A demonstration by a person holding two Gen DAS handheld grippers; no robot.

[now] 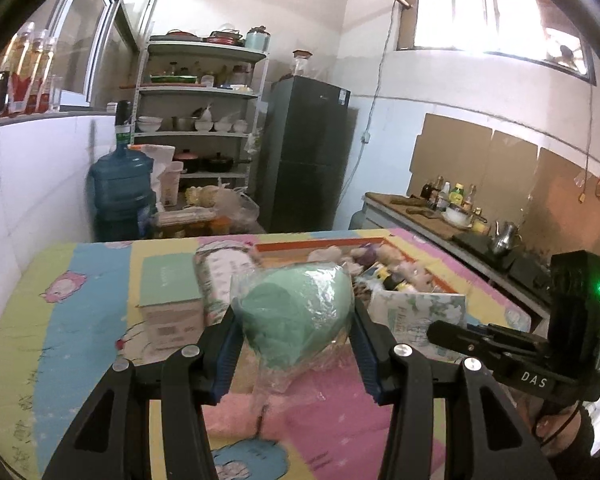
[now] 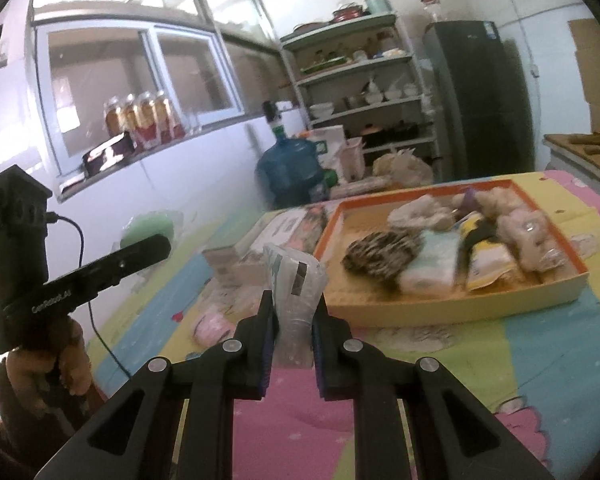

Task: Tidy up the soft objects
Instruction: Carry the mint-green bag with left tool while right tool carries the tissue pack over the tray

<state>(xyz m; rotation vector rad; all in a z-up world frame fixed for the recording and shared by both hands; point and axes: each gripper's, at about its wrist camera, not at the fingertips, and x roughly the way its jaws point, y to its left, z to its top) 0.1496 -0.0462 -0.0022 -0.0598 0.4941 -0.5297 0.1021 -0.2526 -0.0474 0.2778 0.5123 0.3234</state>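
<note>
Tray (image 2: 452, 312) is holding several soft items; left gripper (image 1: 294, 334) is clasping the green bagged bundle (image 1: 296, 312) half-wide, right gripper (image 2: 294, 316) is pinching a plastic packet (image 2: 296, 280) tight; both are awaiting placement.

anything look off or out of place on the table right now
Nothing spilled or damaged. A few soft things are not in the orange tray: a pink item lies loose on the mat. The left gripper holds a green bundle in plastic; the right gripper pinches a clear plastic packet.
</note>
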